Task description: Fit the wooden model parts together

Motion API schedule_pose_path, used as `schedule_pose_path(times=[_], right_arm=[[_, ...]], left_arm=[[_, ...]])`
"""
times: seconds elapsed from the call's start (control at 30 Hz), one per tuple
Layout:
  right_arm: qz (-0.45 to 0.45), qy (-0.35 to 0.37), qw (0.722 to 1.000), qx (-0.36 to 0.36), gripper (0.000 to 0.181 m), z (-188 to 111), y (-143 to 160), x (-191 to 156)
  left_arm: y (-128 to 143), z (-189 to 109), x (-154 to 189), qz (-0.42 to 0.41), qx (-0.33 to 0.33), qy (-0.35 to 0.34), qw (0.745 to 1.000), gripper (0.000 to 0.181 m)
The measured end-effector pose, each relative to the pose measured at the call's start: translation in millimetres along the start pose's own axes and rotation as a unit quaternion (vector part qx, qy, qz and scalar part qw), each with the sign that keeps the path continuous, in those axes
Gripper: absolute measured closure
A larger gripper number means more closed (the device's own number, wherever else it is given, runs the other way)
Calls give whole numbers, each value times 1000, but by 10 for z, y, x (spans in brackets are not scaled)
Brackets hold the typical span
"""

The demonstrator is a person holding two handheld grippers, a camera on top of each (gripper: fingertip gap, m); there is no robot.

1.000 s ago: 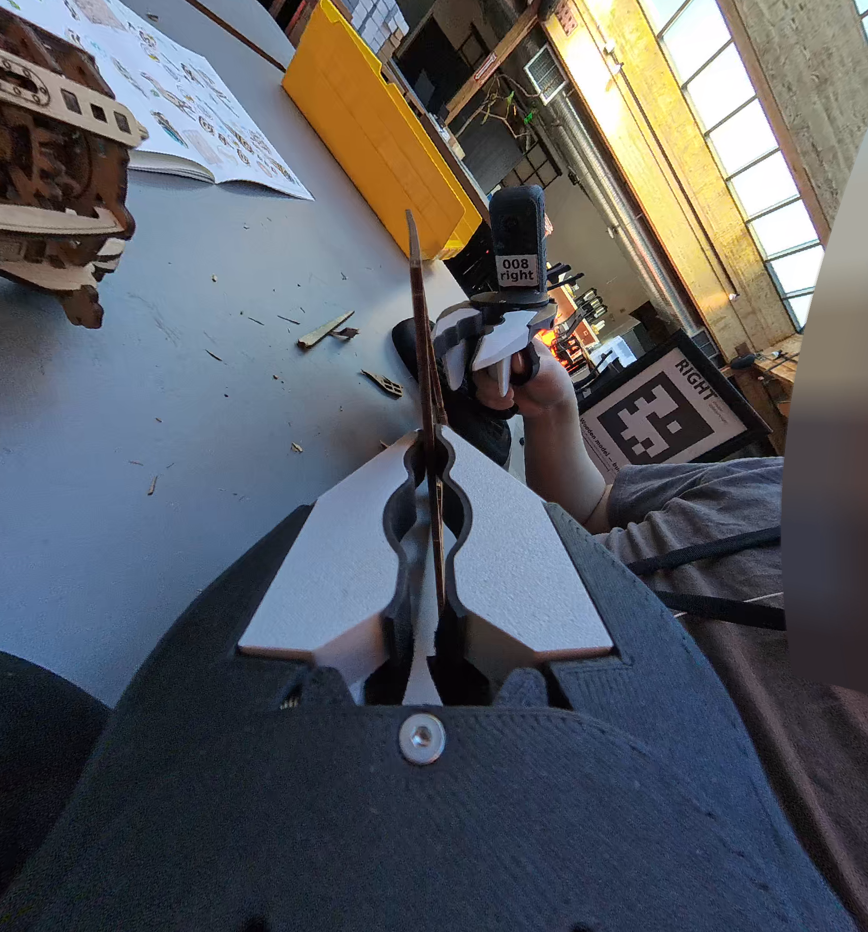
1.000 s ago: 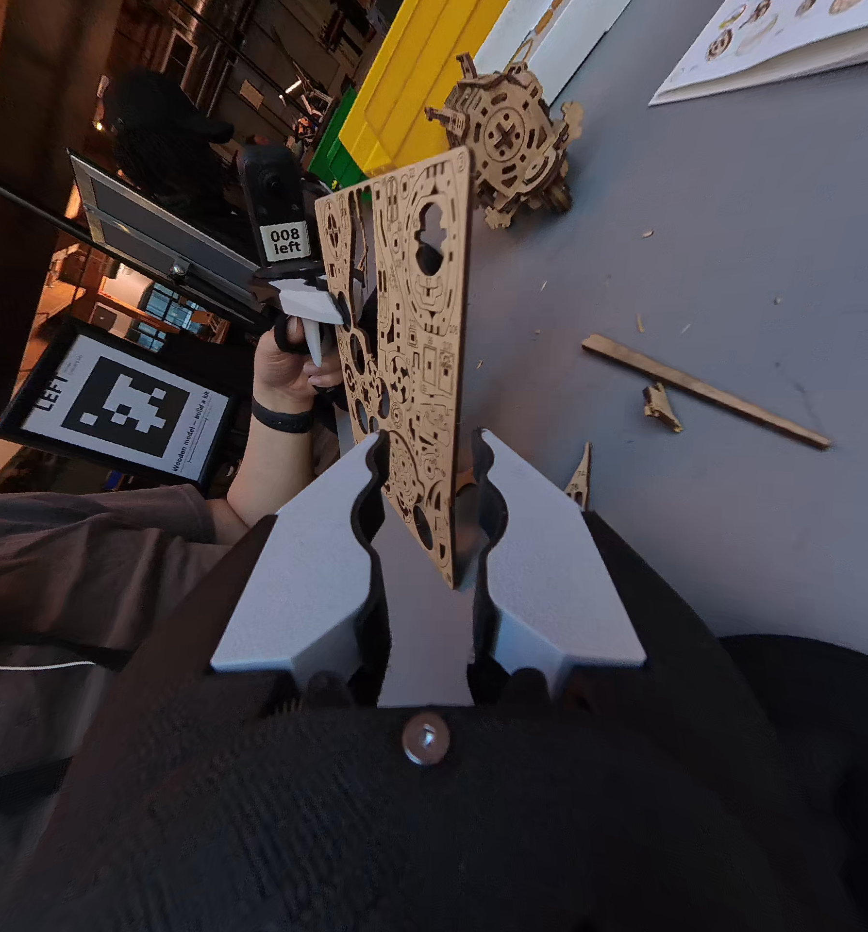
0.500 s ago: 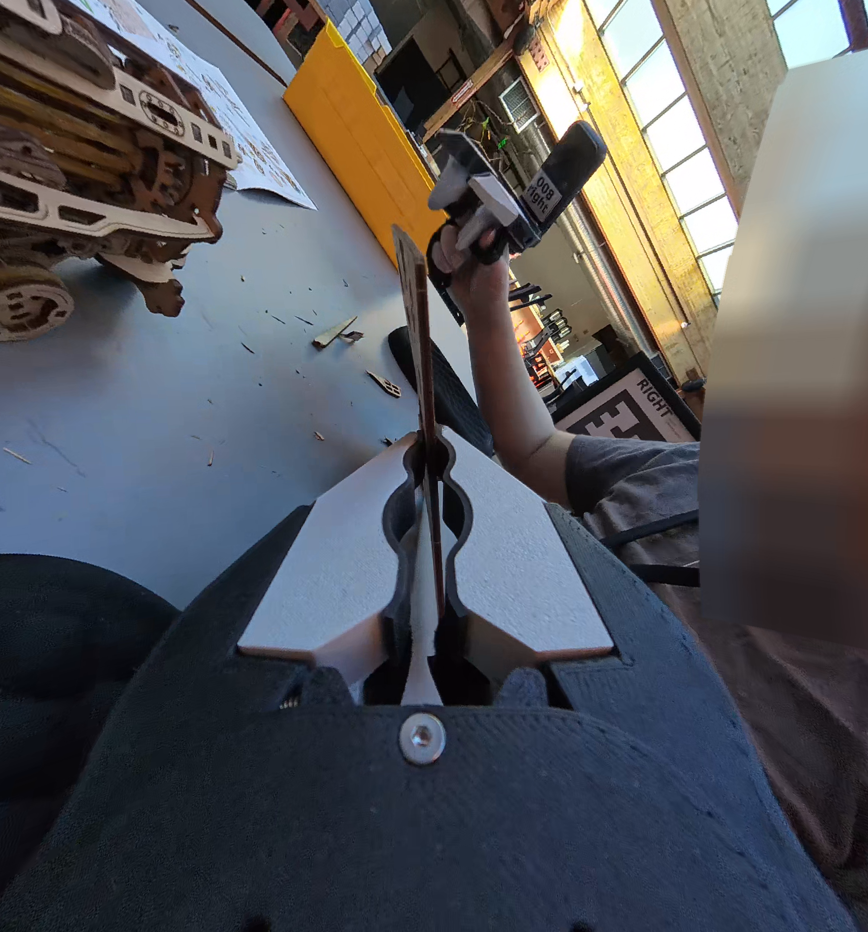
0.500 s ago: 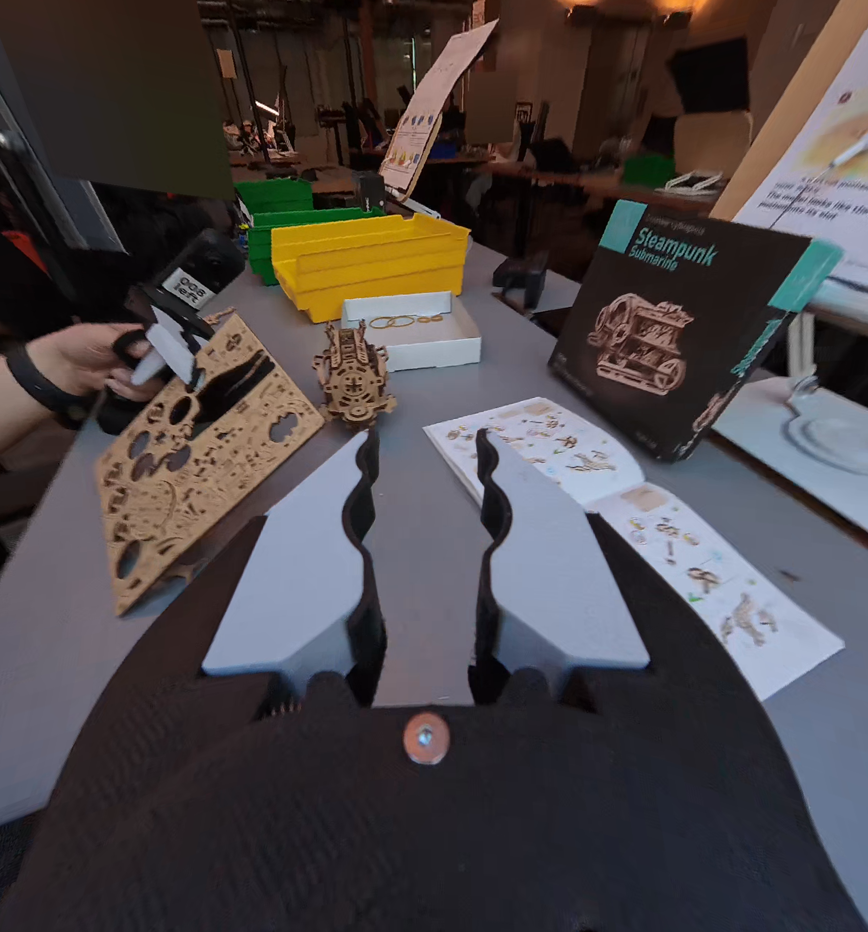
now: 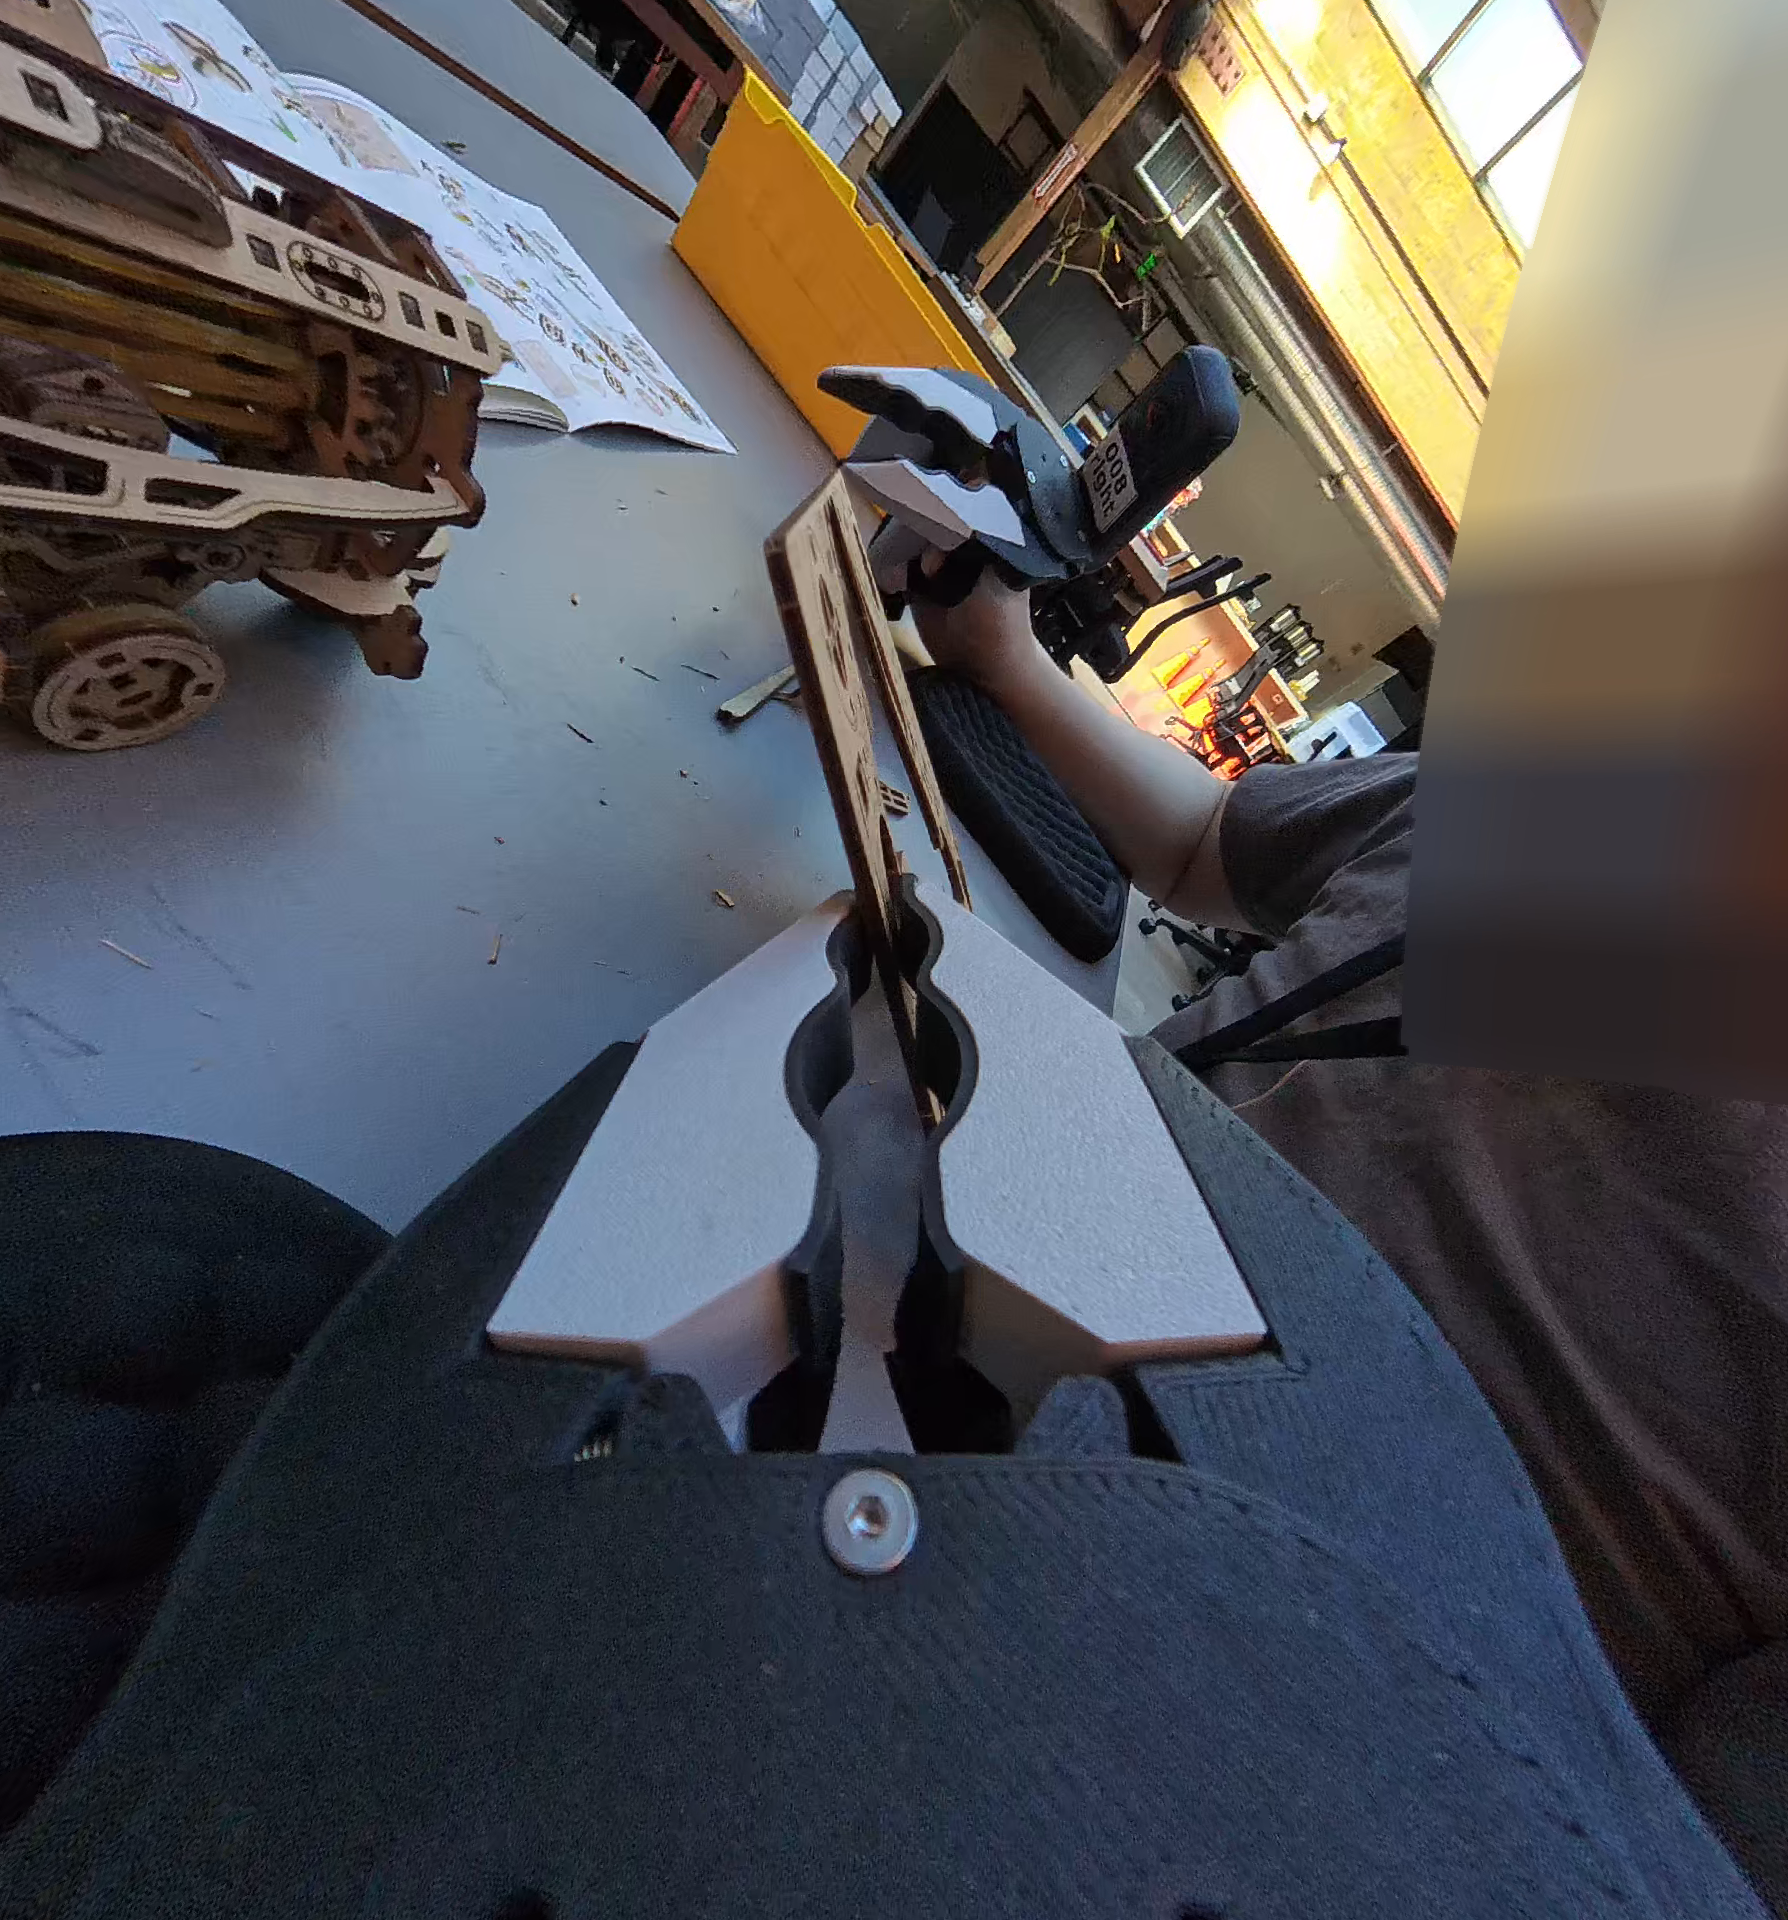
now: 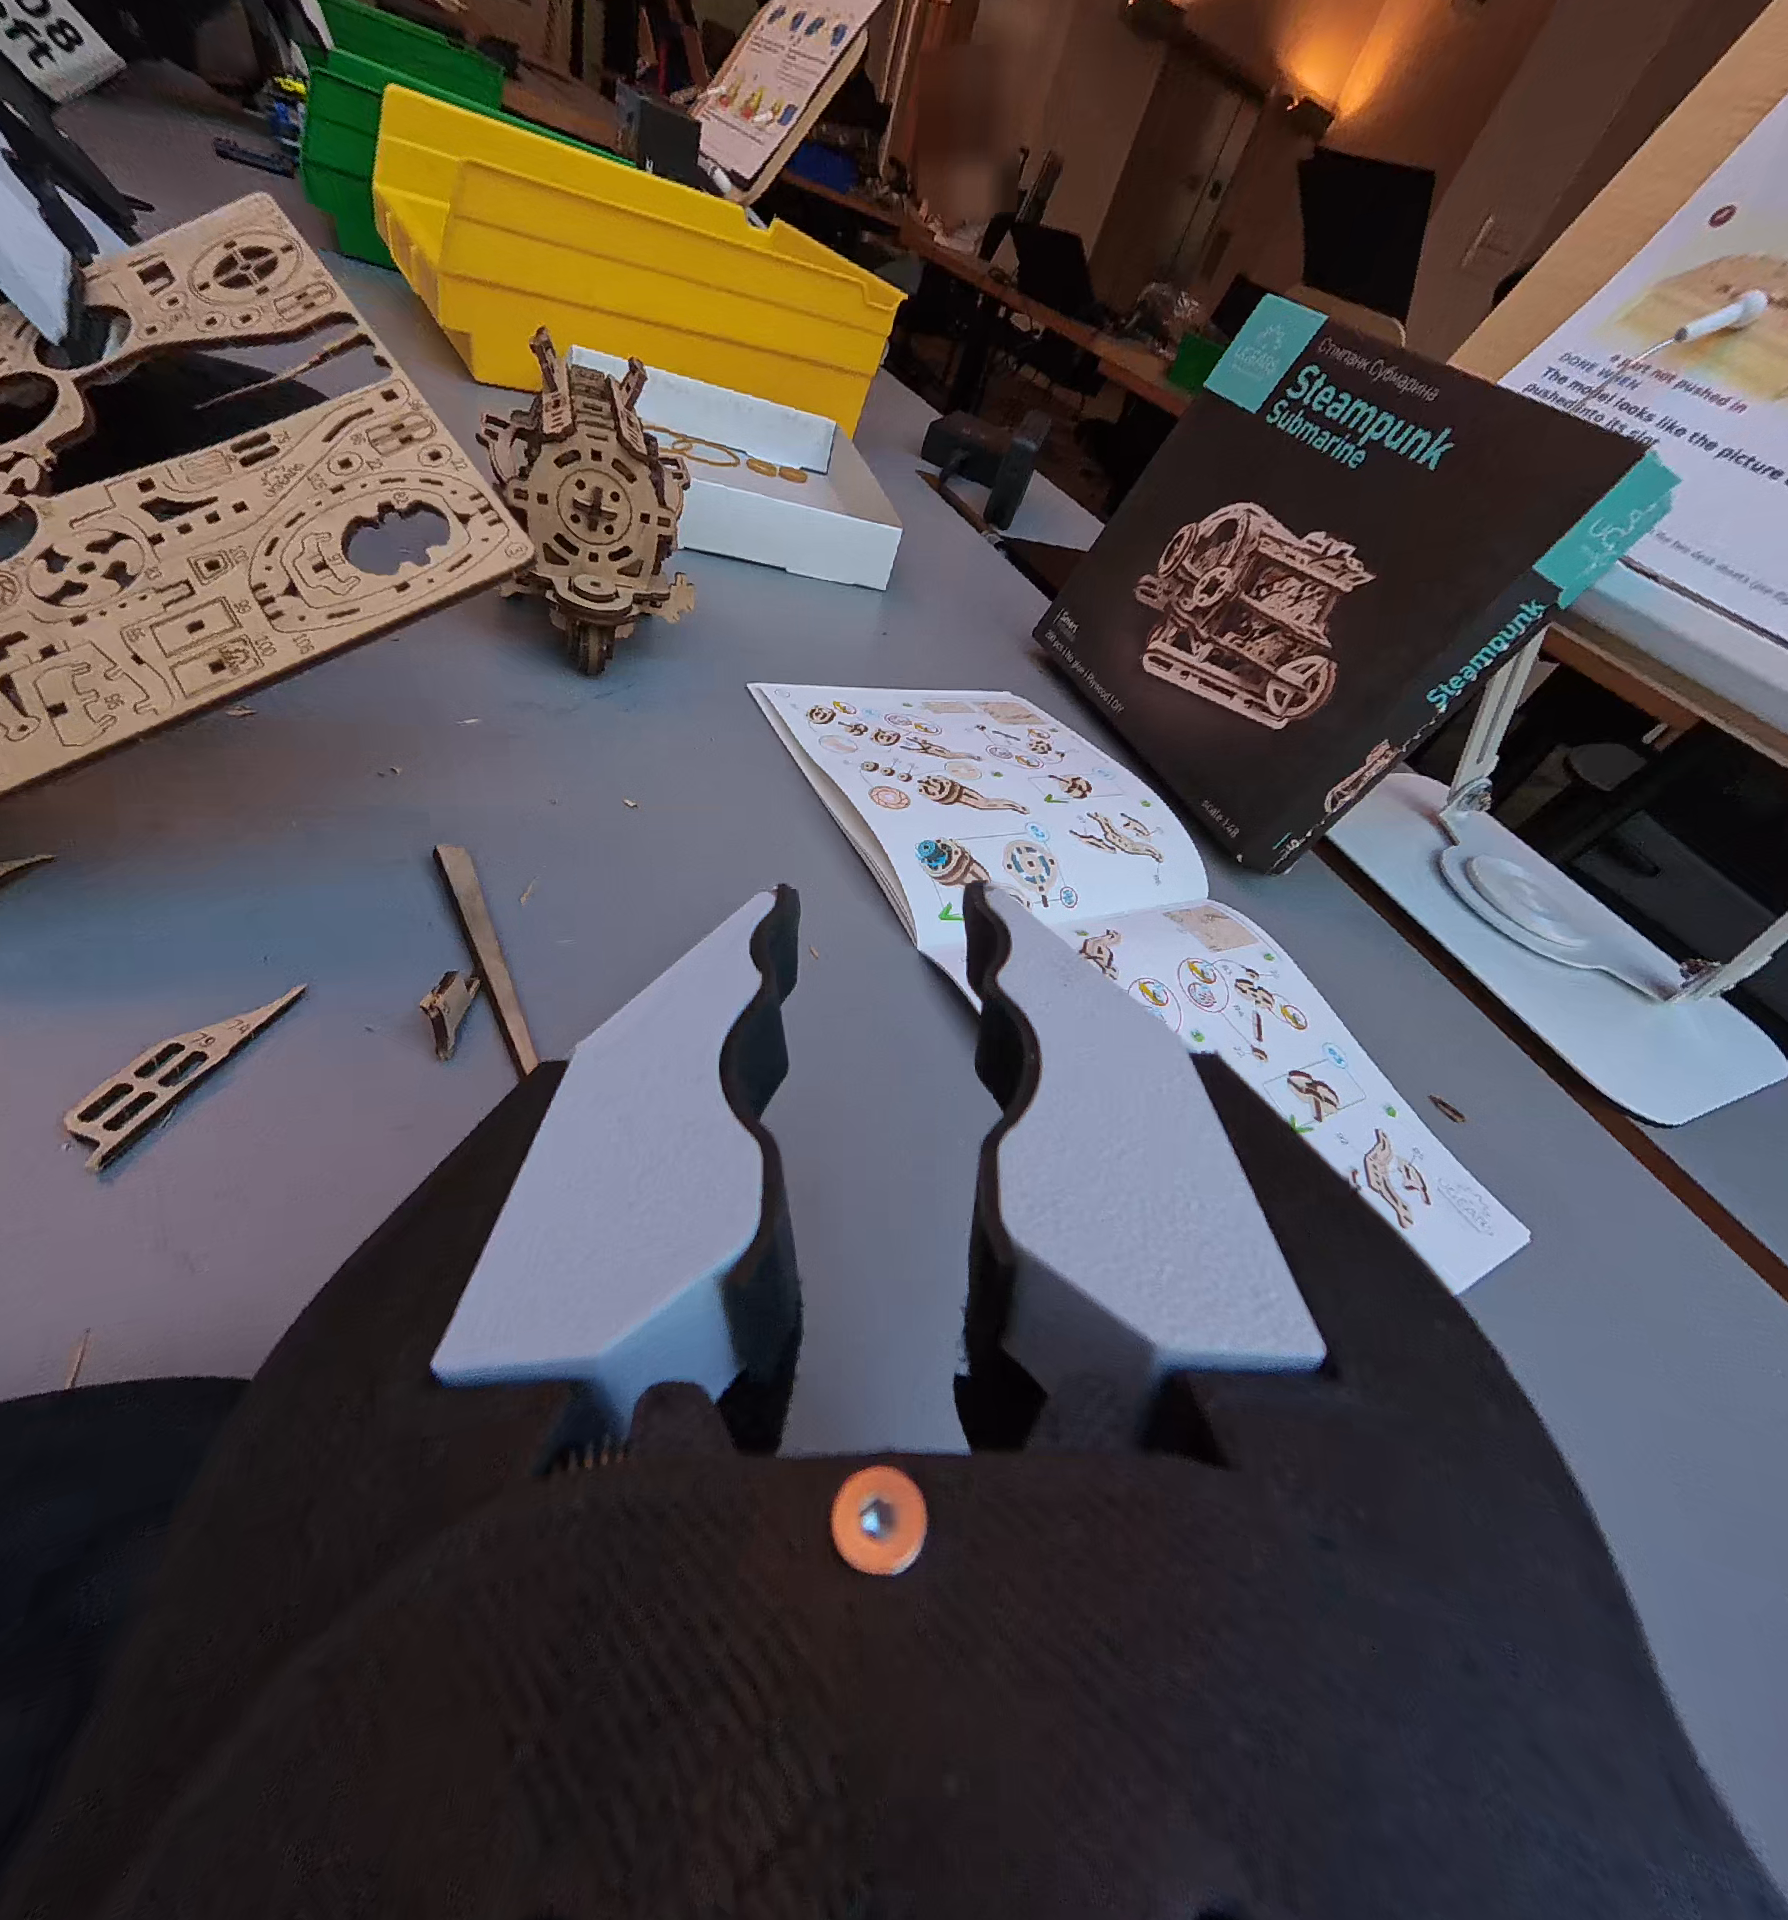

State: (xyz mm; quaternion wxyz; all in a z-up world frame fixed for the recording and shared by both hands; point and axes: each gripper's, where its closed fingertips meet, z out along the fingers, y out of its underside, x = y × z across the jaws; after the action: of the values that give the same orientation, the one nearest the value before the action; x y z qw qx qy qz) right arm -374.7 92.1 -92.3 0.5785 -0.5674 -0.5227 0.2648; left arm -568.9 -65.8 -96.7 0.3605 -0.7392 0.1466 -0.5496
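Observation:
My left gripper [image 5: 885,914] is shut on the edge of a flat laser-cut wooden parts sheet [image 5: 843,707], held edge-on above the grey table; the sheet also shows at the left of the right wrist view [image 6: 173,499]. My right gripper [image 6: 879,914] is open and empty, above the table near the open instruction booklet [image 6: 1077,935]; it also shows raised behind the sheet in the left wrist view [image 5: 921,447]. A partly built wooden model [image 6: 589,499] stands on the table, close at the left in the left wrist view [image 5: 173,416].
Loose wooden pieces lie near the front: a thin strip [image 6: 485,956], a slotted sliver [image 6: 163,1070], a small bit [image 6: 443,1008]. Behind stand yellow bins [image 6: 641,270], green bins [image 6: 370,125], a white tray [image 6: 796,499], the dark kit box [image 6: 1316,582] and a white stand [image 6: 1596,987]. The left gripper's tips are roughly 25 cm from the right gripper's.
My right gripper has let go of the wooden sheet, lifted and swung right to face the booklet and box. My left gripper still holds the sheet, now tilted flatter and nearer the model.

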Motion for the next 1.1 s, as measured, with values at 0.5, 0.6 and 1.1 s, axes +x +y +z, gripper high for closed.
schedule_pose_path(times=[0.5,0.6,1.1], right_arm=[[-32,-18,999,-29,156,36,85,-115],[-37,-21,999,-32,156,43,95,-133],[-39,-29,998,-35,159,53,105,-150]], left_arm=[[-22,-21,36,11,12,8,1000,179],[-28,-27,44,13,15,10,1000,179],[-30,-28,46,12,15,13,1000,180]])
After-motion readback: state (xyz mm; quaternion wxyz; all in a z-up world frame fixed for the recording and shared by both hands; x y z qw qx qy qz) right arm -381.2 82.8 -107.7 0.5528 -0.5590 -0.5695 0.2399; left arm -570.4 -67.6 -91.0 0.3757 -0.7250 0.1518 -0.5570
